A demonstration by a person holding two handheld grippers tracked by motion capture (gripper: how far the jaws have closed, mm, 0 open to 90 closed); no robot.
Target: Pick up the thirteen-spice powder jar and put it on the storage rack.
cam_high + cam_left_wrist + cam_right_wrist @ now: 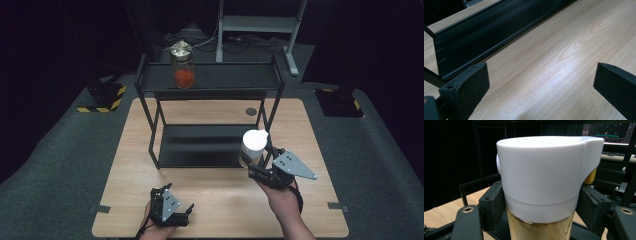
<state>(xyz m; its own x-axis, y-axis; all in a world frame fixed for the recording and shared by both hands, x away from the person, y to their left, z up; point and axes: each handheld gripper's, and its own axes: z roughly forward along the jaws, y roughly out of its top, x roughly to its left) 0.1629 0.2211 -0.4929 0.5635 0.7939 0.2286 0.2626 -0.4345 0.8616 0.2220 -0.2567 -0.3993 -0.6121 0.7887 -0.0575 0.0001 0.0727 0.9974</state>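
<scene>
Two grippers show in the high view. The right gripper (257,162), at about 4 o'clock on the table (310,150), is clamped on a jar (253,148) with a white lid, held upright at the front right corner of the black rack (210,95), just by the lower shelf's edge. The left gripper (175,202) sits at 7 o'clock near the table's front edge, released and holding nothing. A second jar (183,65) with red contents stands on the rack's top shelf at 11 o'clock.

From the left gripper view, the jaws stand wide apart over bare wood, and the rack's lower shelf (489,32) runs across at 10 o'clock.

From the right gripper view, the jar's white lid (546,170) is dead centre, amber glass beneath it, with a jaw pressed to each side.
</scene>
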